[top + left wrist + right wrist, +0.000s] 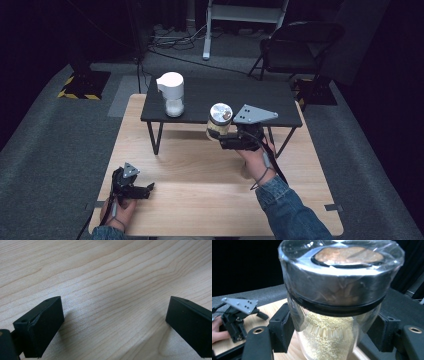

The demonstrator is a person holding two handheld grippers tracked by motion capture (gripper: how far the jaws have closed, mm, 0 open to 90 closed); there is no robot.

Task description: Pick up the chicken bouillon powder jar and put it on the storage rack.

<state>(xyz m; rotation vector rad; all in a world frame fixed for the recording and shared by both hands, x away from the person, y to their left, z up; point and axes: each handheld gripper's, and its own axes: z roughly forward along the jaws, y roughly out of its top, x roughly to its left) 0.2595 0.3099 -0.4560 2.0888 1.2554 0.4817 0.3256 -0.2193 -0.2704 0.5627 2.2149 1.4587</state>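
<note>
My right gripper point(218, 134) is shut on a clear glass jar point(220, 119) with a silver lid, part filled with pale yellow grains. It holds the jar in the air at the front edge of a low black shelf point(260, 97). In the right gripper view the two black pads press on the glass wall of the jar point(329, 340) from both sides, below the lid. My left gripper point(146, 188) rests on the wooden table point(200, 190) near its front left corner. Its jaws stand wide apart over bare wood, so the left gripper point(112, 315) is open.
A white container point(171, 93) with white grains in its clear base stands on the left part of the black shelf. The shelf has thin black legs point(157, 137) on the table. A folding chair point(295, 47) and cables lie on the floor beyond.
</note>
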